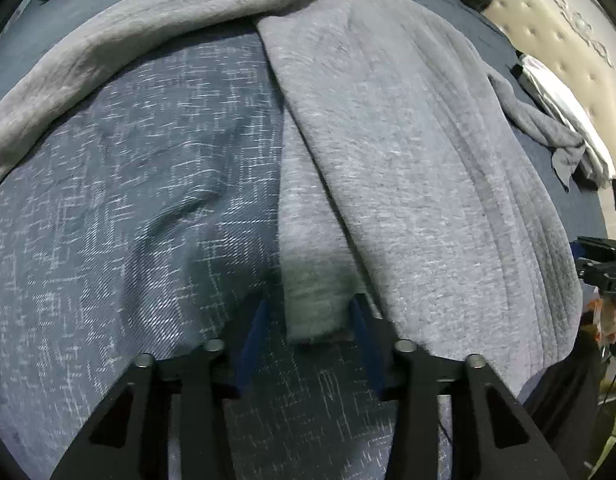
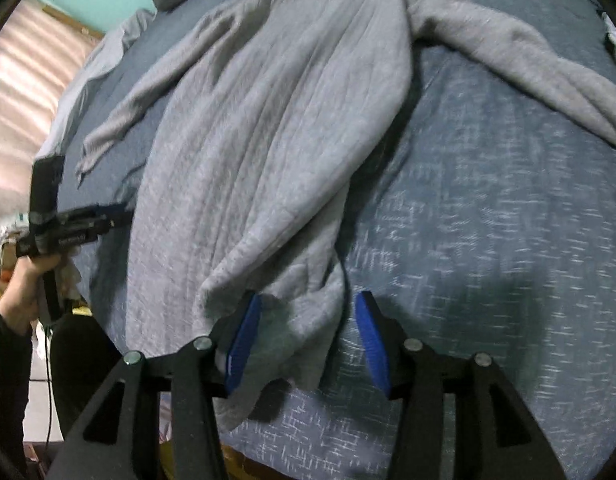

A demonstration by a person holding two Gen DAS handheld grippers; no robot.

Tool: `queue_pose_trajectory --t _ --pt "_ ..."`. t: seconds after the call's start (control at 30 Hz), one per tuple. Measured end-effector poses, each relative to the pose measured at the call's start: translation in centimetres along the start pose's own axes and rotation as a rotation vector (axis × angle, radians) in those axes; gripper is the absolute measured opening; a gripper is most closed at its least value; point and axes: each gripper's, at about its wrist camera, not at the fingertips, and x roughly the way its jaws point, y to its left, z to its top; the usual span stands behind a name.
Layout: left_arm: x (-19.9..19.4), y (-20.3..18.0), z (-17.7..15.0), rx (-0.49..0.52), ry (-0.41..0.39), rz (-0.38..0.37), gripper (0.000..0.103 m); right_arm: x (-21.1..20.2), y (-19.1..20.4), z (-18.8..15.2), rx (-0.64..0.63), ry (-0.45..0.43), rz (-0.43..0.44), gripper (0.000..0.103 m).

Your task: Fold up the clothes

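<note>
A long-sleeved grey knitted garment (image 2: 267, 128) is spread over a dark blue bedspread with a pale crosshatch weave (image 2: 488, 208), its body running from near to far and one sleeve (image 2: 528, 60) stretched away to the far right in the right wrist view. A second sleeve is seen lying out to the far left.

The right gripper (image 2: 308, 332) is held over the near hem of the garment. Its blue pads (image 2: 243, 340) stand apart, with loose cloth lying between them; the left pad appears to touch the fabric, while the right pad is clear of it, so nothing is counted as gripped. The left gripper (image 1: 312, 328) is placed at a narrow folded strip of the same grey cloth (image 1: 312, 292). Its jaws are set close on either side of the strip's end, but whether the pads actually press on it cannot be told from the left wrist view.

Several risks are judged from here. If only the top layer is caught, the garment could be dragged crooked. The bedspread could be pinched along with the hem, since both lie under the pads. An uneven lift by the two hands would skew the fold, and the outstretched sleeves could trail and bunch beneath it.
</note>
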Motion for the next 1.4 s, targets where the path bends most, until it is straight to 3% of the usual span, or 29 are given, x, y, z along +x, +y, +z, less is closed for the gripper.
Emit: queue_pose_trajectory --t 0.13,0.17,0.23,0.33,0.67,0.77,0.9,1.0,1.17,1.27,1.33,1.4 --pt "0.1 -0.6 0.0 0.035 -0.003 -0.010 0.013 1.4 0.5 -0.3 -0.007 0.033 0.025 0.047" --pt "0.0 -0.8 0.0 0.045 -0.004 -0.011 0.010 1.5 0.8 -0.4 -0.015 0.031 0.032 0.042" --pt "-0.5 -1.0 -0.1 0.055 -0.013 -0.010 0.008 1.6 1.4 -0.4 -0.030 0.023 0.030 0.016" --pt "-2.3 -1.1 -0.4 0.063 -0.040 -0.020 0.007 0.8 2.1 -0.4 -0.059 -0.008 0.011 0.006" --pt "-10.6 -1.1 -3.1 0.074 -0.147 -0.082 0.007 -7.5 0.0 -0.6 -0.002 -0.164 0.011 0.005" --pt "-12.2 -0.6 -3.8 0.102 -0.159 -0.078 0.000 -8.9 -1.0 -1.1 0.035 -0.188 0.027 0.004" --pt "-11.2 0.8 -4.7 0.077 -0.131 -0.063 0.000 -10.2 -2.3 -1.8 0.089 -0.208 0.042 0.004" --pt "-10.1 1.1 -5.3 0.033 -0.121 -0.076 0.000 -8.4 -3.7 -2.1 0.143 -0.174 0.022 0.005" --pt "-8.2 -0.9 -4.9 0.062 -0.099 -0.078 0.001 -5.5 -4.2 -2.4 0.149 -0.145 -0.048 0.005" --pt "-6.2 -2.7 -4.0 0.084 -0.078 -0.071 0.010 -4.6 -4.6 -2.4 0.162 -0.130 -0.062 0.008" --pt "-5.5 -4.0 -3.7 0.107 -0.073 -0.070 0.025 -4.5 -4.7 -2.3 0.160 -0.128 -0.097 0.011" --pt "-4.4 -5.5 -3.4 0.144 -0.065 -0.064 0.030 -4.8 -4.8 -2.5 0.148 -0.135 -0.136 0.016"
